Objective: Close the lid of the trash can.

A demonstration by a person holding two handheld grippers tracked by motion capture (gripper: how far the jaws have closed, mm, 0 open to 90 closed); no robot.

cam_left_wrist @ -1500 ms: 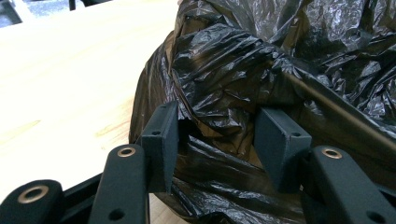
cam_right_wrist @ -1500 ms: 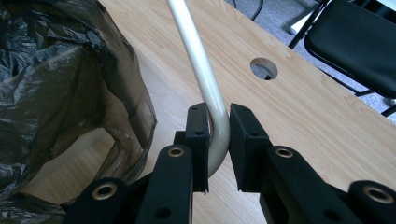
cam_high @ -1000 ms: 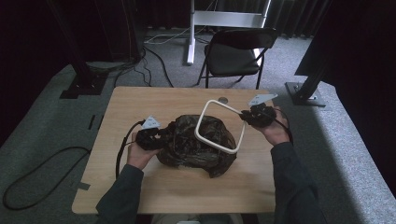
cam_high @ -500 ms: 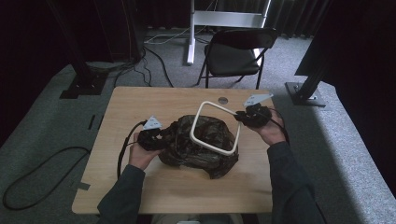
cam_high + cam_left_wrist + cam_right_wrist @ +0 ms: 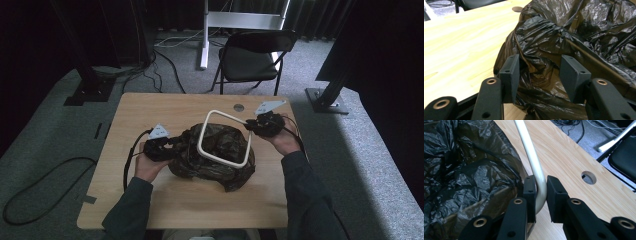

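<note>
Pale wooden worktop (image 5: 150, 115), dark curtained room: black bag (image 5: 220, 155) in the middle, white frame (image 5: 223, 139) tilted above it.
Left hand-held gripper (image 5: 539, 72), jaws wide around a bag fold, should pinch one layer before pulling; right hand-held gripper (image 5: 539, 192) clamps the frame's corner, forearm reaching forward, and should hold steady.

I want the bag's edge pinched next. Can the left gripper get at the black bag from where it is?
Probably yes. The left gripper is open, its fingers already straddling a crumpled fold of the black bag, with nothing between them. The right gripper holds the white frame on the far side, out of the way.
</note>
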